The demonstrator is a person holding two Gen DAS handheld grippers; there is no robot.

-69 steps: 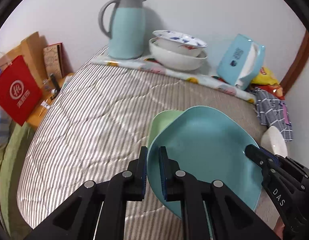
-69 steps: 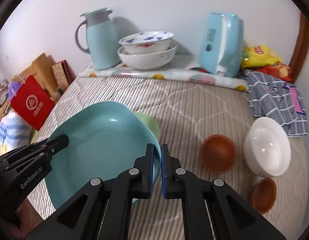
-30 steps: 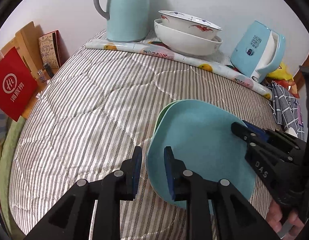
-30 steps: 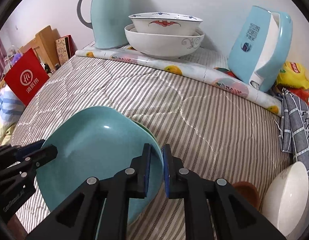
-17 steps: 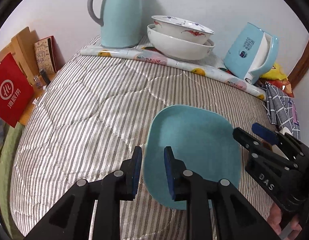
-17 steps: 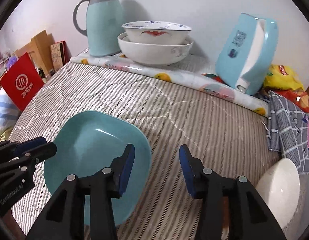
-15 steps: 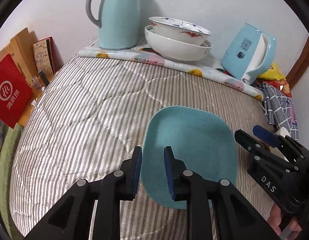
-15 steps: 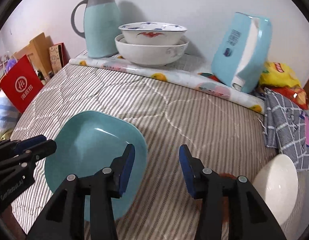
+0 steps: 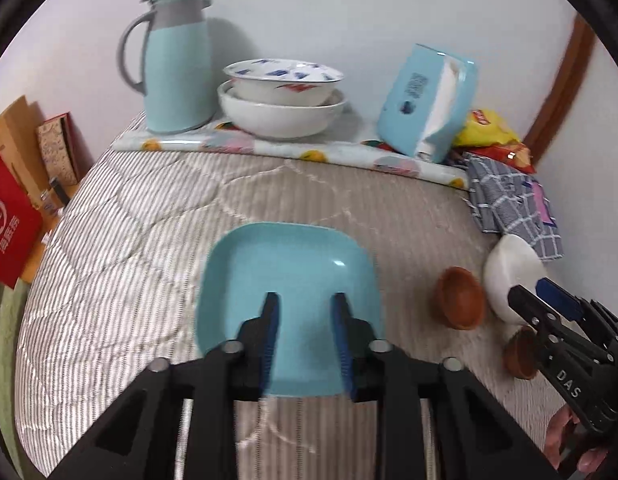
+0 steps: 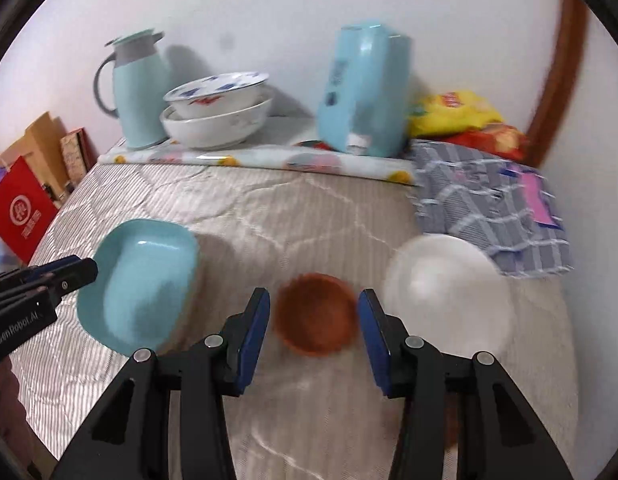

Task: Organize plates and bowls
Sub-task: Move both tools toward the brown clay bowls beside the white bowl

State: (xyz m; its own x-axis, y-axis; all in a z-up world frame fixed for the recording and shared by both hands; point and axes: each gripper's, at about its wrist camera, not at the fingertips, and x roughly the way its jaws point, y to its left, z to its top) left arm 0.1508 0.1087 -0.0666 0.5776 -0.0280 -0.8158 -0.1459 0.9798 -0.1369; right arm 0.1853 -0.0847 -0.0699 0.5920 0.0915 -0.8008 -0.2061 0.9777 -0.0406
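Both tools stand with their jaws apart and hold nothing: the left gripper (image 9: 303, 308) hangs over the blue plate (image 9: 287, 276), which lies flat on the striped quilt (image 9: 121, 248). The right gripper (image 10: 312, 312) frames a brown bowl (image 10: 315, 318) sitting just beside the white bowl (image 10: 449, 294). Two patterned bowls (image 9: 283, 98) sit nested by the wall, next to the pale thermos jug (image 9: 175, 64).

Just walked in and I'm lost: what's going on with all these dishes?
A person is sorting dishes on a striped quilt with two handheld tools. The left tool hangs open over the teal plate, which lies flat on the quilt. The right tool is open around a brown bowl, beside a white bowl.
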